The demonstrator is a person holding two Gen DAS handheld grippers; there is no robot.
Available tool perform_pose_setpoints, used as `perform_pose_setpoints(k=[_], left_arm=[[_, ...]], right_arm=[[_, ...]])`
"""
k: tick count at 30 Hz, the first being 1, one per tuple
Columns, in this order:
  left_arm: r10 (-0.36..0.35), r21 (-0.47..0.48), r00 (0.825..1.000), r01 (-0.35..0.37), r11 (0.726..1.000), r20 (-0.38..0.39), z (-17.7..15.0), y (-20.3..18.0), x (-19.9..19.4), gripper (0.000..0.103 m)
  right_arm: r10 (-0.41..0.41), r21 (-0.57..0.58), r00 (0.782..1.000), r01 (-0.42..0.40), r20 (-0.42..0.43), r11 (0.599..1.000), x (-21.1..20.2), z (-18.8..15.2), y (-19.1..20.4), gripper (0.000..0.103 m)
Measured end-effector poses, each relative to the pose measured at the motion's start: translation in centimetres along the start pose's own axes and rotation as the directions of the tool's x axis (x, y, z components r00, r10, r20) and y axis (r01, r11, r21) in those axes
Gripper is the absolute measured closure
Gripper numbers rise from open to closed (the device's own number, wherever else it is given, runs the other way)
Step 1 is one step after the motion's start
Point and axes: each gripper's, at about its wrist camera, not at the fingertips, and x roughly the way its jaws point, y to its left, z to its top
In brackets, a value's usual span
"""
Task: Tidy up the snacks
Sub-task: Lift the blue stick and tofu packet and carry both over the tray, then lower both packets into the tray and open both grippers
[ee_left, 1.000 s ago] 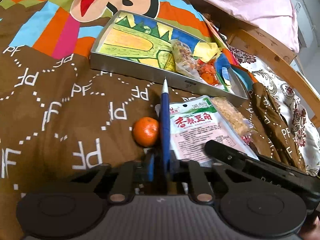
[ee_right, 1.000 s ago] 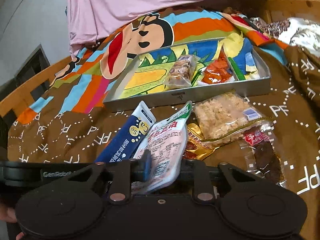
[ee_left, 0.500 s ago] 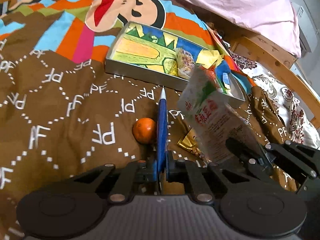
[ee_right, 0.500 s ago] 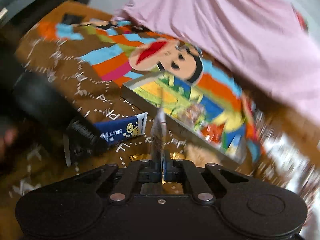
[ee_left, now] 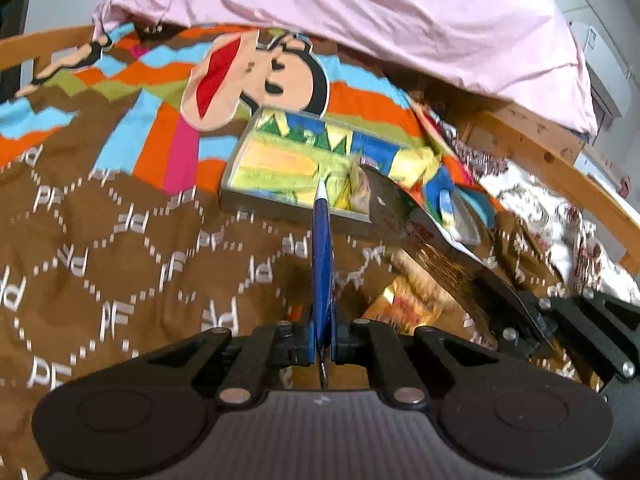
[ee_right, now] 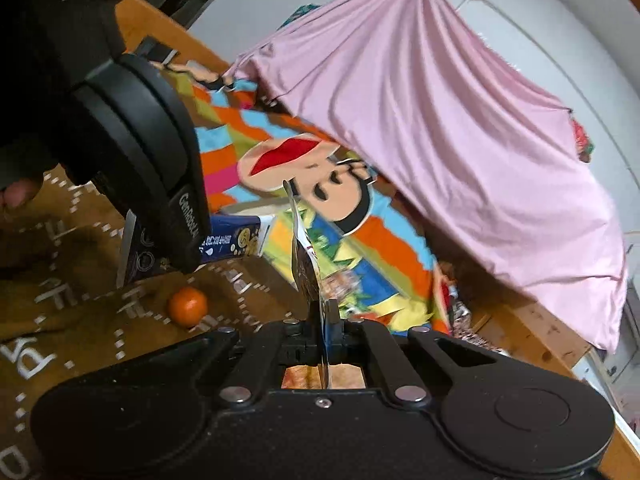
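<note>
Snacks are held aloft over the bedspread (ee_left: 120,240): a blue packet (ee_left: 322,248) is clamped edge-on by the left gripper (ee_left: 322,344), and a pouch (ee_right: 306,264) is pinched by the closed right gripper (ee_right: 325,332), near the tray (ee_left: 280,204). An orange (ee_right: 187,306) lies on the bedspread.

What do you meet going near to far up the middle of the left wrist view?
Left tool clamping the blue packet → brown blanket → metal tray → cartoon monkey face → pink sheet.
</note>
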Motion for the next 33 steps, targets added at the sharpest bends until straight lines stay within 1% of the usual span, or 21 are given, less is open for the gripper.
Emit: perform_pose_setpoints(k=[4, 7, 10, 14, 17, 21, 26, 28, 30, 33], left_arm=[[0.01, -0.006, 0.999, -0.009, 1.0, 0.047, 2.3, -1.0, 0.6, 0.097], [0.013, -0.004, 0.998, -0.013, 1.0, 0.063, 4.1, -1.8, 1.7, 0.096], [0.03, 0.013, 0.996, -0.031, 0.999, 0.085, 6.3, -2.6, 3.3, 0.096], [0.041, 0.009, 0.994, -0.042, 0.999, 0.101, 8.9, -3.3, 6.3, 0.096], [0.048, 0.017, 0.993, -0.05, 0.999, 0.106, 10.5, -3.7, 9.1, 0.096], [0.057, 0.011, 0.994, -0.058, 0.998, 0.098, 12.1, -4.0, 13.3, 0.096], [0.075, 0.003, 0.995, -0.076, 0.997, 0.068, 13.0, -3.9, 18.1, 0.096], [0.079, 0.013, 0.996, -0.08, 0.997, 0.046, 12.8, -3.9, 19.8, 0.096], [0.085, 0.015, 0.996, -0.085, 0.996, 0.03, 12.5, -3.8, 20.8, 0.096], [0.082, 0.009, 0.997, -0.082, 0.997, 0.004, 12.0, -3.7, 22.0, 0.096]], right_arm=[[-0.017, 0.025, 0.999, 0.016, 0.029, 1.0, 1.1, 0.9, -2.0, 0.103], [-0.037, 0.055, 0.997, 0.034, 0.062, 0.998, 2.7, 1.4, -3.9, 0.103], [-0.063, 0.071, 0.995, 0.058, 0.081, 0.996, 4.9, 1.3, -5.3, 0.103], [-0.104, 0.086, 0.991, 0.097, 0.082, 0.992, 9.0, 0.4, -7.1, 0.103], [-0.127, 0.161, 0.991, 0.119, 0.041, 0.98, 12.3, -0.6, -8.8, 0.103], [-0.164, 0.277, 0.986, 0.167, -0.032, 0.946, 16.1, -2.4, -11.2, 0.103], [-0.179, 0.31, 0.976, 0.21, -0.124, 0.928, 20.0, -5.1, -11.8, 0.103], [-0.146, 0.322, 0.974, 0.195, -0.171, 0.926, 21.6, -6.0, -11.8, 0.103], [-0.1, 0.353, 0.975, 0.167, -0.201, 0.92, 22.7, -6.4, -11.6, 0.103], [-0.071, 0.332, 0.976, 0.138, -0.207, 0.933, 23.3, -6.5, -10.8, 0.1]])
